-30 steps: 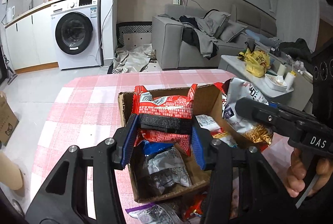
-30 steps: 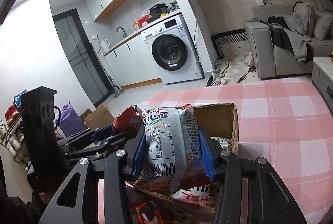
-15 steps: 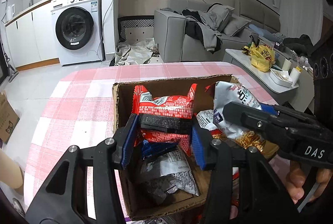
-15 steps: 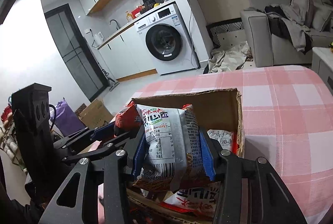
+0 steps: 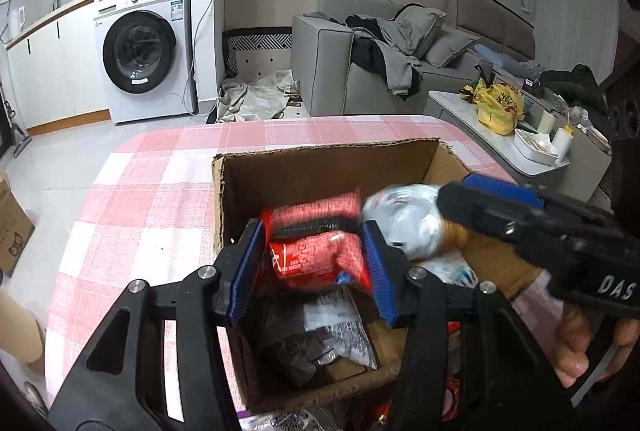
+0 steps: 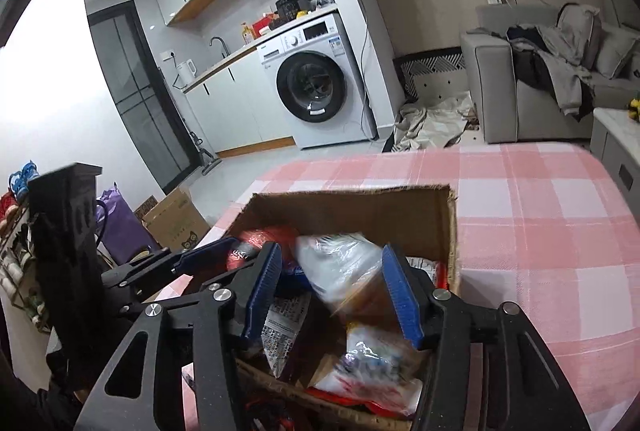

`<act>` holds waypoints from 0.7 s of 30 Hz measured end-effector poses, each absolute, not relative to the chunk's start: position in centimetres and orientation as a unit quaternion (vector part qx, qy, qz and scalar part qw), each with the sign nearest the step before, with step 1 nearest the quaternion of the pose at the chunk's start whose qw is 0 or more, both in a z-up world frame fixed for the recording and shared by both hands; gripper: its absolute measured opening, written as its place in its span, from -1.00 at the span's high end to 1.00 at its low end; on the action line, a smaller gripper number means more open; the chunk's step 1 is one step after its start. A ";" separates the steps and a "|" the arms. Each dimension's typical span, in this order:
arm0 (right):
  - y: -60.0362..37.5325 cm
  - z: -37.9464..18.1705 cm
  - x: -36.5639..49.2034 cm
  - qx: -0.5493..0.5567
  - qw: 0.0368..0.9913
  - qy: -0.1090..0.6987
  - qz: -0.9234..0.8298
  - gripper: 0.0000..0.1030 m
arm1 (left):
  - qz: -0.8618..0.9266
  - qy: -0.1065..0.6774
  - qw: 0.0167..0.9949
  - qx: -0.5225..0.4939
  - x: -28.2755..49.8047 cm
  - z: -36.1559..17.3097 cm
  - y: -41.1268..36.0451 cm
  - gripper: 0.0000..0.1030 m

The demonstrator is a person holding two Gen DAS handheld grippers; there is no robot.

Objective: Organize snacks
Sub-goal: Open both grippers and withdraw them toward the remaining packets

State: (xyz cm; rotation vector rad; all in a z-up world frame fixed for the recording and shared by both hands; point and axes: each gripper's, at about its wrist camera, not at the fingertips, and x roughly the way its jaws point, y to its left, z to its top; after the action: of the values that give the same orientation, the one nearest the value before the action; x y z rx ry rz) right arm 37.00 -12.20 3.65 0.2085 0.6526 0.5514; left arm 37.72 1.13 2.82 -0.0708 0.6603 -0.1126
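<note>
We are in a small flat: a washing machine (image 5: 138, 61) stands under a counter at the back, a grey sofa (image 5: 384, 67) heaped with clothes sits to its right, and in front of us a table with a pink checked cloth (image 5: 136, 215) carries an open cardboard box (image 5: 320, 167).

Our left gripper (image 5: 312, 265) reaches over the box, its blue pads on either side of a red snack packet (image 5: 316, 255). The jaws are easing apart; the packet sits between them, blurred, and we cannot tell whether the pads press on it. Below it, on the box floor, lie a dark packet (image 5: 296, 359) and a white-and-black printed one (image 5: 340, 327).

Our right gripper (image 6: 336, 289) comes in over the right half of the box. In the left camera it shows as a black body with a hand (image 5: 580, 347) wrapped round the grip. Its jaws are spreading, and a silvery bag (image 6: 340, 271) hangs between the pads, smeared with motion. There is a clear gap between the bag and the left pad; the right side is too blurred to judge. More packets (image 6: 372, 363) lie in the box beneath it.

From the right camera we see a second cardboard box (image 6: 176, 219) and a purple bag (image 6: 116, 223) on the floor beside the table.
</note>
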 end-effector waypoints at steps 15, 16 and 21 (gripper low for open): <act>-15.4 5.6 31.7 0.070 0.919 0.320 0.220 -0.99 | -0.028 0.308 0.951 -0.021 30.3 5.4 2.5 -0.99; -15.5 5.6 31.3 0.070 0.919 0.321 0.218 -0.99 | -0.023 0.306 0.952 -0.021 29.5 5.5 2.7 -0.99; -15.7 5.5 29.5 0.062 0.919 0.324 0.217 -0.99 | -0.012 0.303 0.952 -0.036 25.9 5.5 4.2 -0.99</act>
State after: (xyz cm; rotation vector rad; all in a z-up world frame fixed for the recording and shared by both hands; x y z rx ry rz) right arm 29.48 -15.67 5.51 0.1269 0.6656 0.4454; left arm 25.91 4.22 5.46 -0.0728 0.6152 -0.0238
